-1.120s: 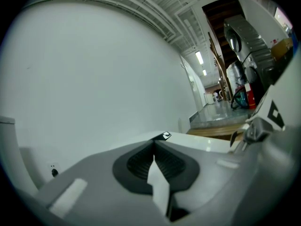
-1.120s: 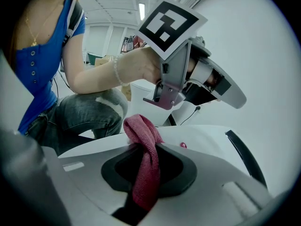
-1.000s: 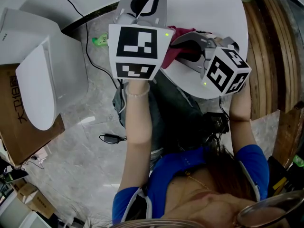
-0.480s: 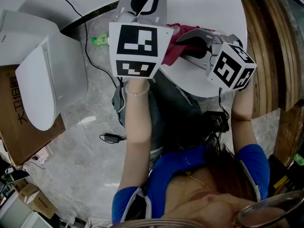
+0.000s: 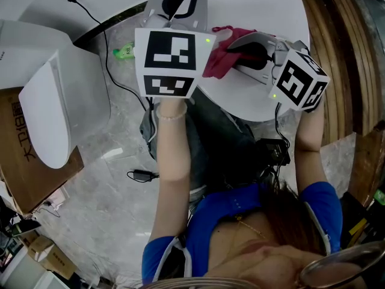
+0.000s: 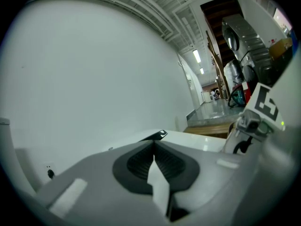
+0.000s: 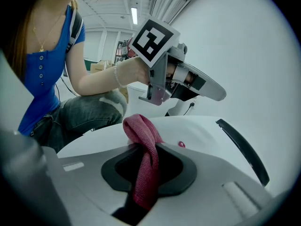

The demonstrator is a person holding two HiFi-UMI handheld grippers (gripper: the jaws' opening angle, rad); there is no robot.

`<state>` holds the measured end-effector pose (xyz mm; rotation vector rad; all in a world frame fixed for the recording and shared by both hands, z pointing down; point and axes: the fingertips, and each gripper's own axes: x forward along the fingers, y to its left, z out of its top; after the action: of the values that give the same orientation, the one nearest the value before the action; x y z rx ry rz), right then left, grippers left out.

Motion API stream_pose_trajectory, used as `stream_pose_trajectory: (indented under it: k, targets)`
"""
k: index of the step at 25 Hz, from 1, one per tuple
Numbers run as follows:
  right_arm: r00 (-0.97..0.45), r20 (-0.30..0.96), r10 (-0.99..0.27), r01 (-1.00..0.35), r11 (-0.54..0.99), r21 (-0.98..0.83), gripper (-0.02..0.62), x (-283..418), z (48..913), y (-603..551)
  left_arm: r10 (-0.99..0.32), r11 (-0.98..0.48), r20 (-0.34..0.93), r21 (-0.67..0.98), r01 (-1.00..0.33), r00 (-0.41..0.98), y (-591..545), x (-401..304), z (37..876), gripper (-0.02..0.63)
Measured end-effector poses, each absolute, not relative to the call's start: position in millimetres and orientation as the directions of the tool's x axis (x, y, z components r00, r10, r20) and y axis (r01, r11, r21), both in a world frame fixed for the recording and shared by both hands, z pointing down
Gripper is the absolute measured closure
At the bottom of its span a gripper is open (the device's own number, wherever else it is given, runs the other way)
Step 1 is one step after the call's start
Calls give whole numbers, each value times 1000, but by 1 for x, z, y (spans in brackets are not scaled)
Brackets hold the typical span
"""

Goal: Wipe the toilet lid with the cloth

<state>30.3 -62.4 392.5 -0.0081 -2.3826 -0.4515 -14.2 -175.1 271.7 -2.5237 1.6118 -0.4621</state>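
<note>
I have the right gripper (image 7: 143,173) pinching the red cloth (image 7: 146,149) between its pads. One fold loops up above the jaws and the rest is bunched down in the gap. In the head view the cloth sits over the near part of the round white table (image 5: 258,5), just beside the left gripper's marker cube. I can't tell whether the cloth touches the tabletop.

The left gripper (image 6: 154,147) has its jaws pressed together with nothing between them. It is held over the table edge and points toward a plain white wall. The two grippers are side by side, close but apart.

There is a small red speck (image 7: 181,144) on the table past the cloth, possibly lint; it is too small for me to tell.

The toilet lid (image 5: 45,110) is down on the floor at my left, well apart from the cloth and both grippers, and nothing is touching it. A cardboard box (image 5: 18,155) sits against the toilet's near side. A black cable (image 5: 107,47) runs across the marble floor between toilet and table, with a green bottle (image 5: 124,51) lying near the table's edge.
</note>
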Motion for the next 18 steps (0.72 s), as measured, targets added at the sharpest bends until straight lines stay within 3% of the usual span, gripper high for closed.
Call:
stream_pose_trajectory:
  k: [18]
  targets:
    - [-769, 622, -150, 62, 950, 305, 525, 53, 392, -75, -900, -430, 203, -257, -865, 387, -178, -14, 275, 603]
